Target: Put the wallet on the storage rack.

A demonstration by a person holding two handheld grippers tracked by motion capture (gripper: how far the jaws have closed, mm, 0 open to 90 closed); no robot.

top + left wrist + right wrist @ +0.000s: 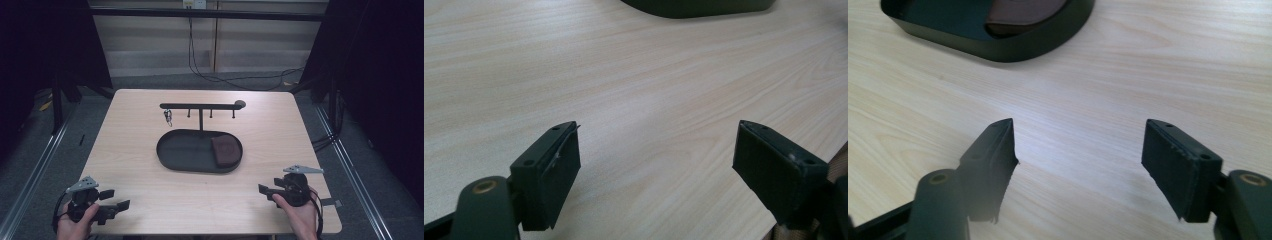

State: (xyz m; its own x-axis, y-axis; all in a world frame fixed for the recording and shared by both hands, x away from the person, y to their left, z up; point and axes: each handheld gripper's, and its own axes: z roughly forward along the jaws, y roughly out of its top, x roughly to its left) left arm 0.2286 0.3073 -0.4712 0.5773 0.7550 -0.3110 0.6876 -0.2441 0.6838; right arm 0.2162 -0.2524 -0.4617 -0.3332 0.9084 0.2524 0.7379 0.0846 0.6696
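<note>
Desk (140, 130): carried a black oval tray (172, 162) at its centre.
Tray contents: a brown pad (226, 150) lay at the tray's right end.
Stand: a T-shaped rack (200, 106) rose from the tray's far rim (a small metal item (168, 117) hung from its left peg).
Left gripper (113, 200): held near the desk's near-left corner, jaws wide apart, nothing between them.
Right gripper (264, 191): held near the near-right corner, jaws wide apart, nothing held.
</note>
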